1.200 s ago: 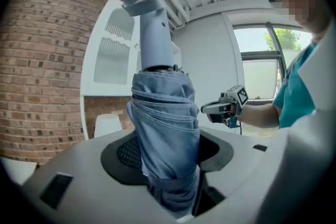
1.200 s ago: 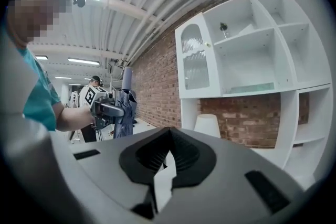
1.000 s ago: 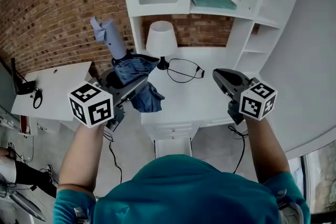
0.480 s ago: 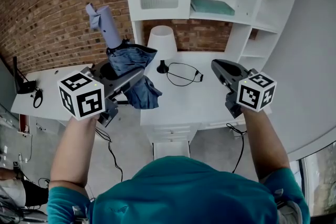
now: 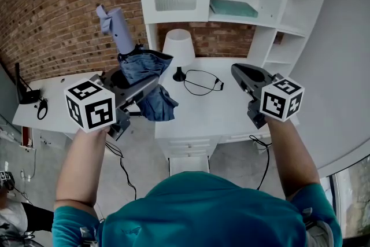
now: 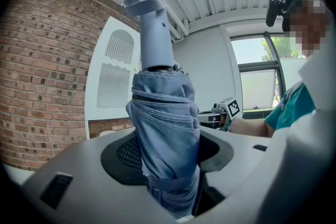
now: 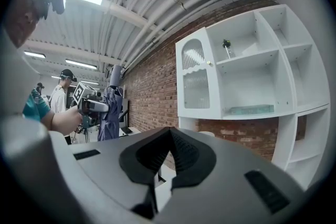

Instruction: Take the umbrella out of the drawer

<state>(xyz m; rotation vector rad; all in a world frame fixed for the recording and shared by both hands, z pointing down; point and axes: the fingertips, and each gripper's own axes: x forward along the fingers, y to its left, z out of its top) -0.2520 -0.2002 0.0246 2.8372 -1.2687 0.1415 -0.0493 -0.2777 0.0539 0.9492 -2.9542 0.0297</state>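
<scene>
Nearest, at ten o'clock, my left gripper (image 5: 137, 88) is clamped on the folded blue umbrella (image 5: 140, 68). Its jaws are held fairly wide by the bunched cloth, and the pale handle points up. At two o'clock my right gripper (image 5: 244, 74) hangs level, jaws together, holding nothing. Farther off at twelve stands the white desk (image 5: 225, 110). The umbrella is in the air off its left edge, well clear of the drawer fronts (image 5: 188, 146) below. I judge the taking-out done; next I'd lay it on bare desktop and loosen once it rests.
</scene>
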